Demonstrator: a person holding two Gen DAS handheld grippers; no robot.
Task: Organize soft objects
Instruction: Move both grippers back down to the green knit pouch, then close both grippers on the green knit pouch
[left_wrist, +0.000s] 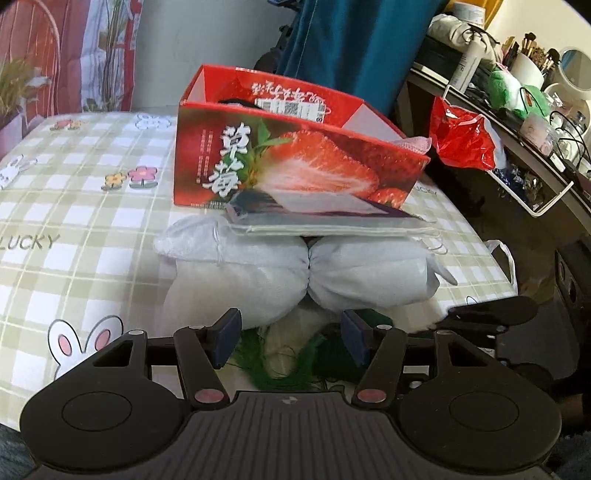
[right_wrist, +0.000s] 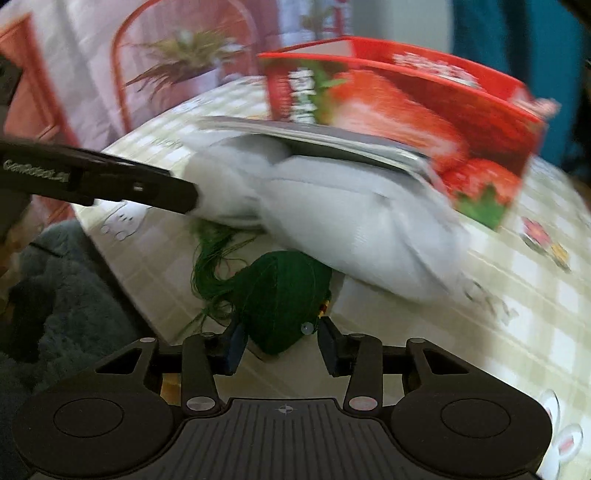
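A white plush toy (left_wrist: 258, 273) lies on the checked tablecloth (left_wrist: 92, 177), with a thin booklet (left_wrist: 325, 221) resting on top of it. Behind them stands an open red strawberry box (left_wrist: 295, 162). My left gripper (left_wrist: 291, 336) is open just short of the plush's near side, above green tassel threads (left_wrist: 280, 369). In the right wrist view a green yarn-wrapped ball (right_wrist: 284, 291) with a tassel sits on the cloth, half under the plush (right_wrist: 351, 229). My right gripper (right_wrist: 282, 347) is open around the ball's near end, its pads close beside it. This view is blurred.
A dark desk (left_wrist: 535, 158) crowded with bottles, brushes and a mirror runs along the right. A red plastic bag (left_wrist: 461, 136) hangs by it. A teal curtain (left_wrist: 351, 40) hangs behind the box. Grey fluffy fabric (right_wrist: 66, 295) lies beyond the table's near edge.
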